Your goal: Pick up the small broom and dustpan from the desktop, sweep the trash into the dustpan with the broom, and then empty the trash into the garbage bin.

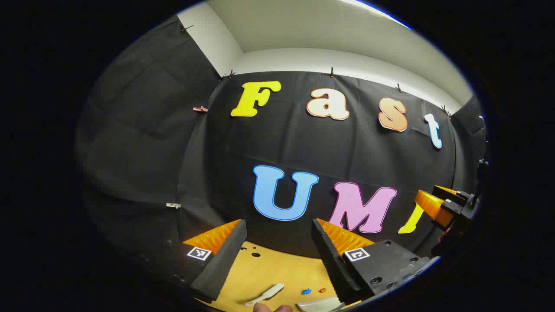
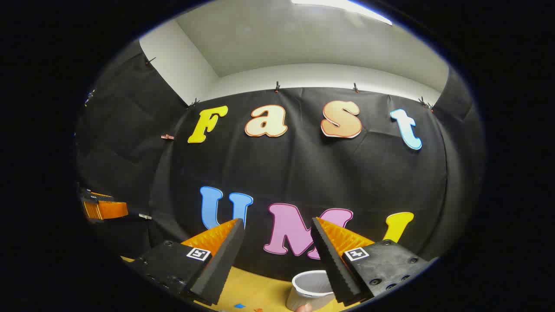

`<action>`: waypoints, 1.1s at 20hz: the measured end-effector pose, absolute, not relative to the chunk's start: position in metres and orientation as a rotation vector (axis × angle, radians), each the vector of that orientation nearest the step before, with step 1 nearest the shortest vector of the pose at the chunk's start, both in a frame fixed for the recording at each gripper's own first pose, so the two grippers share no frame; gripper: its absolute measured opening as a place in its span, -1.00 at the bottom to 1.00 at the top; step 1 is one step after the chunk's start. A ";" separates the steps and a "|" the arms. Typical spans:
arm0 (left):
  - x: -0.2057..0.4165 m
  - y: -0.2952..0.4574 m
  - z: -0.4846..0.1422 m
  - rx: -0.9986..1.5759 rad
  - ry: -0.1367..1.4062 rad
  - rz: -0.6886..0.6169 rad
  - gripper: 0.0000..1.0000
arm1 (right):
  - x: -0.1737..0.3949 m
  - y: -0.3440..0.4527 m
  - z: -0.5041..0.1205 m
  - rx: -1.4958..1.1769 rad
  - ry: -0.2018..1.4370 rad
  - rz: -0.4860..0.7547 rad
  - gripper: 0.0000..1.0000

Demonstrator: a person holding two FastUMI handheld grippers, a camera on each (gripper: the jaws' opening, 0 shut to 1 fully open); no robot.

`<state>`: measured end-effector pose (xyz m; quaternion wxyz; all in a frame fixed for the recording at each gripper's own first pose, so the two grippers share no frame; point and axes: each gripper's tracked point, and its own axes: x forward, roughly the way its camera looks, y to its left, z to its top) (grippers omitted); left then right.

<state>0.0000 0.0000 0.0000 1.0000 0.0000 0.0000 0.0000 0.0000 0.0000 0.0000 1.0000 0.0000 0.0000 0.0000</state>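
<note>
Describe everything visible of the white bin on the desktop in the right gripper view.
The garbage bin is a small white container, plastic by its look, with a rolled rim and an open top. It stands upright on the yellow desktop, near the black cloth wall. Its interior looks pale; whether anything lies inside cannot be told. The right gripper is open, and one finger hides the bin's right side. Nothing visibly touches it.
</note>
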 end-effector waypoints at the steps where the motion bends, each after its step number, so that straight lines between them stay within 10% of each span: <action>1: 0.002 0.005 -0.003 0.001 0.009 -0.006 0.91 | -0.002 -0.001 0.000 -0.008 0.007 -0.009 0.92; 14: 0.007 -0.002 -0.061 0.029 0.076 -0.209 0.91 | -0.086 -0.032 -0.078 -0.076 0.257 -0.067 0.92; 22: 0.017 0.003 -0.169 0.110 0.305 -0.264 0.92 | -0.192 0.013 -0.286 0.074 0.923 0.044 0.88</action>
